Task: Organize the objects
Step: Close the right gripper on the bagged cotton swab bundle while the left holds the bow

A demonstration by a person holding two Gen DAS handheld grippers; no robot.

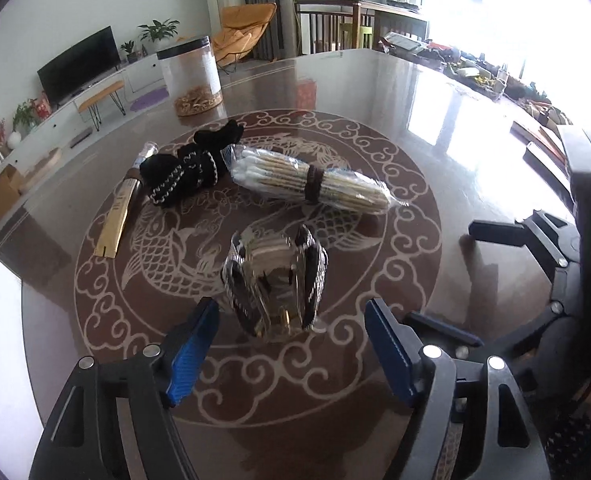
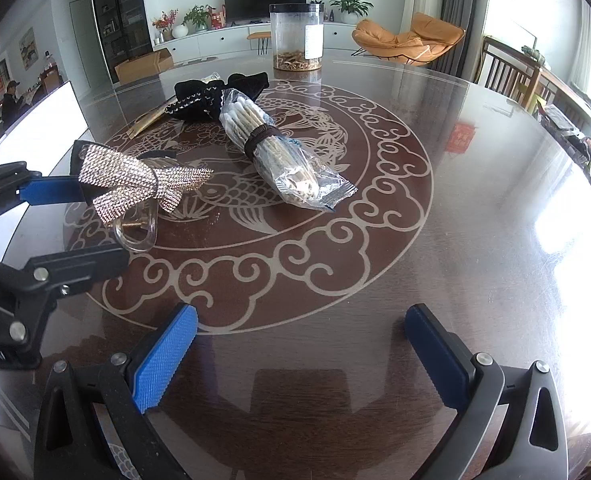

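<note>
tabletop (image 2: pixel 475 208) of dark glossy wood was shown, printed with a pale round medallion of fish and clouds. inside the medallion, toward its near rim, a rhinestone bow hair clip (image 1: pixel 276 280) with a clear claw was seen lying on the surface, blurred in the left wrist view. the left gripper (image 1: pixel 291 350) was held with its blue pads spread to either side of the clip; from the right wrist view one pad looked to be against the bow's edge, but a firm pinch could not be confirmed. the right gripper (image 2: pixel 301 354) was held spread wide over bare tabletop near the near edge, with nothing between its pads. deeper in the medallion a plastic packet of cotton swabs (image 2: pixel 283 152), banded with a brown hair tie, was seen. just beyond it lay a black knitted item (image 1: pixel 191 168), and beside that a long flat paper-wrapped packet (image 1: pixel 119 210). toward the far edge a clear jar (image 2: pixel 296 36) with a dark lid was seen standing upright.
</note>
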